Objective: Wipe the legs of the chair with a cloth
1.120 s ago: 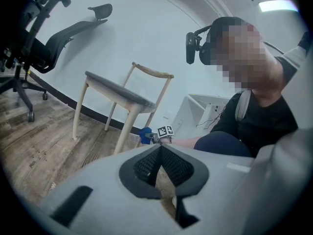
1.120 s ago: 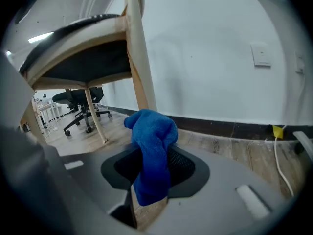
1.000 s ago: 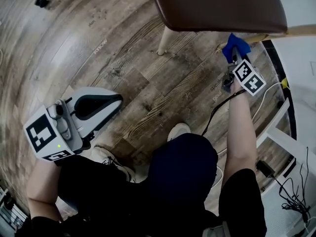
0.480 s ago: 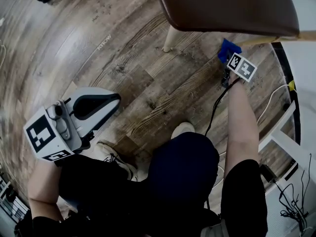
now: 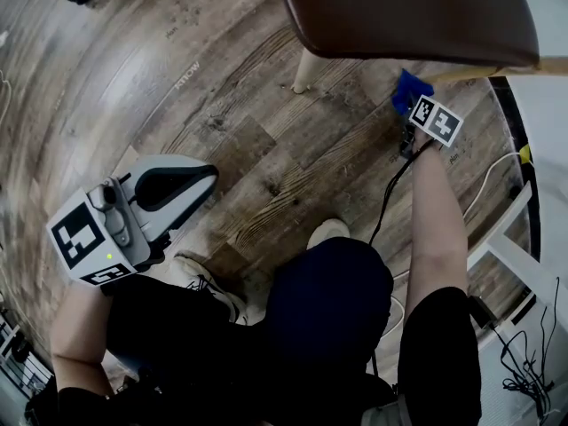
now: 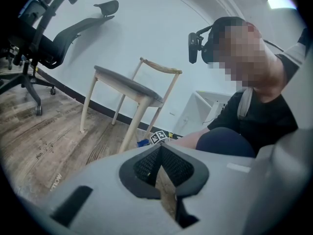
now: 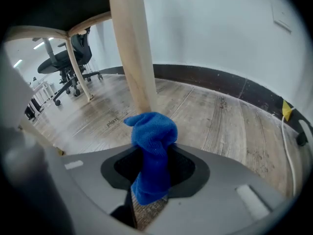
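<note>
Cloth (image 5: 409, 89) pinched in the right gripper (image 5: 413, 105), low against a chair leg (image 7: 132, 48).

In the head view, the left gripper (image 5: 200, 177) sits at 8 o'clock above the wood floor (image 5: 266, 149), its jaws pressed together with nothing between them; its own view looks across at the chair (image 6: 128, 84) near 11 o'clock. Further right, at 1 o'clock, the right gripper reaches under the edge of the brown seat (image 5: 408, 11). Its jaws stand partway apart, clamped on the blue cloth. In the right gripper view the cloth's bunched top rises at centre and appears to touch the foot of the pale wooden leg, which runs up towards 11 o'clock.
</note>
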`<move>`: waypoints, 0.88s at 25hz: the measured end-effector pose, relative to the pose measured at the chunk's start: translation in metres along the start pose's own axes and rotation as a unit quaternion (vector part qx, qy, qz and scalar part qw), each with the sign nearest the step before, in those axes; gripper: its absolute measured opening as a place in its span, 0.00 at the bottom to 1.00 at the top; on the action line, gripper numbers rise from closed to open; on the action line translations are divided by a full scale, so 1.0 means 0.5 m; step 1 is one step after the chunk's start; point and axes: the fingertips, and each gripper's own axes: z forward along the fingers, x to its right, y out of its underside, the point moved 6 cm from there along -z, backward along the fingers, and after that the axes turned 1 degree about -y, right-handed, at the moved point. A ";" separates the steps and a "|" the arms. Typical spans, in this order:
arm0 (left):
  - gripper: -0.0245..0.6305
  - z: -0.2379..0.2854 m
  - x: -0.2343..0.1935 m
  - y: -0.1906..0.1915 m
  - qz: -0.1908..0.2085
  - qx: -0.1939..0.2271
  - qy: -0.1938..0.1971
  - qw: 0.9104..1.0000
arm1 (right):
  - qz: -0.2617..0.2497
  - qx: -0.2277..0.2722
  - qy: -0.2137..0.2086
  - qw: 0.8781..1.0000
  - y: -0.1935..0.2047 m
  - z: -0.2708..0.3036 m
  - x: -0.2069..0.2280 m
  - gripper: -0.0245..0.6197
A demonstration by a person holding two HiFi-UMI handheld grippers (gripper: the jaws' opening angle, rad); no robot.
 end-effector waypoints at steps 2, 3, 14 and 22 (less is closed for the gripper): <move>0.05 -0.002 0.003 -0.001 0.004 0.001 0.001 1.000 | -0.018 0.018 -0.003 1.000 -0.014 -0.026 -0.006 0.26; 0.05 -0.003 0.005 -0.002 0.006 0.002 0.003 1.000 | -0.027 0.030 -0.007 0.999 -0.025 -0.043 -0.009 0.26; 0.05 -0.007 0.024 -0.026 0.023 0.021 0.036 0.999 | -0.087 0.191 -0.035 0.977 -0.205 -0.313 -0.039 0.26; 0.05 -0.023 0.037 -0.040 0.029 0.034 0.040 0.998 | -0.146 0.303 -0.029 0.941 -0.310 -0.490 -0.094 0.26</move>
